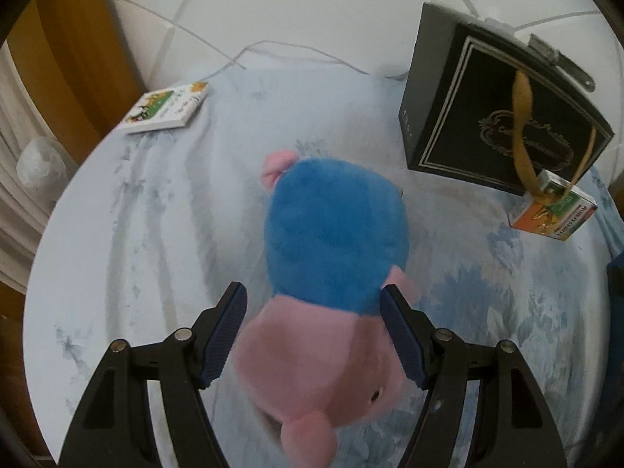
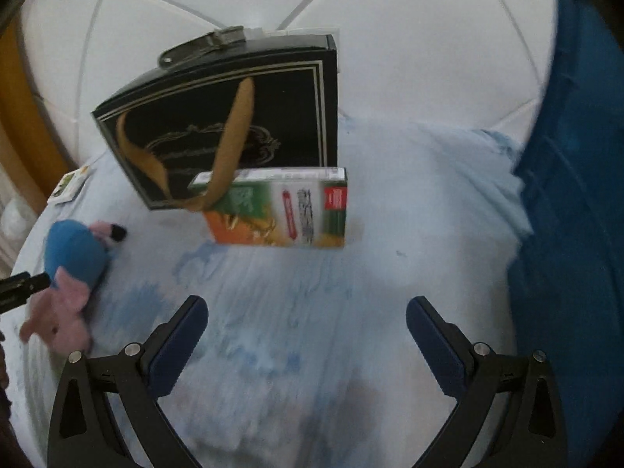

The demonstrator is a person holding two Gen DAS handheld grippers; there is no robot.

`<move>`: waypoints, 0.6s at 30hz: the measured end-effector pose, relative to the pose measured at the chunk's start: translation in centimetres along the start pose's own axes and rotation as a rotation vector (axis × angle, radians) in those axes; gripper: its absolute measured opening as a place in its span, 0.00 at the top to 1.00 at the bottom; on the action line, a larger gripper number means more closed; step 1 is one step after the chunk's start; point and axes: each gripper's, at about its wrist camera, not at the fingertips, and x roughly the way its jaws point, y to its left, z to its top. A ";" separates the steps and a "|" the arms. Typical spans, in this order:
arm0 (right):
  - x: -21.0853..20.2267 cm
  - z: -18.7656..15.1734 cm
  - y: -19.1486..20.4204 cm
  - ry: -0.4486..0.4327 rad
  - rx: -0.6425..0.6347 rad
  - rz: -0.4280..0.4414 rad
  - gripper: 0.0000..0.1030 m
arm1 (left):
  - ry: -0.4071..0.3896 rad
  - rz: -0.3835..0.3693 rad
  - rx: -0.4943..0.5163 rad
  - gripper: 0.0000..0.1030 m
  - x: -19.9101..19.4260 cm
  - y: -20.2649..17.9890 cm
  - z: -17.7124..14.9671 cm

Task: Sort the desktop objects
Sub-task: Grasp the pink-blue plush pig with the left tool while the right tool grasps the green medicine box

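Observation:
A plush pig [image 1: 335, 257] with a blue body and pink head sits between the fingers of my left gripper [image 1: 314, 331]. Its head points toward the camera. Both blue pads press its sides where pink meets blue, so the gripper is shut on it. In the right wrist view the same plush pig [image 2: 74, 253] is at the far left, low over the cloth. My right gripper [image 2: 306, 331] hangs open and empty above the pale blue tablecloth [image 2: 296, 284]. An orange and green carton [image 2: 280, 210] lies ahead of it. A black gift bag [image 2: 234, 117] with gold ribbon handles leans behind the carton.
A small picture book [image 1: 165, 107] lies at the table's far left edge, with a thin white cable [image 1: 273, 45] behind it. A blue bin [image 2: 573, 195] stands along the right side. White tiled floor lies beyond the round table, and a wooden frame [image 1: 50, 58] is at the left.

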 end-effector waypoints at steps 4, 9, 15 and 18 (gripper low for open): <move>3.2 2.4 -1.2 -0.030 -0.041 0.045 0.00 | 0.016 -0.018 0.018 0.28 1.5 -0.4 0.3; 6.9 5.3 -2.5 -0.035 -0.062 0.120 0.00 | 0.027 -0.039 0.034 0.21 2.6 -1.4 1.3; 9.2 6.6 -2.5 -0.029 -0.102 0.213 0.00 | 0.052 -0.083 0.058 0.19 3.8 -3.3 1.8; 8.8 6.2 -1.7 0.005 -0.106 0.256 0.00 | 0.044 -0.071 0.071 0.20 3.7 -3.7 1.5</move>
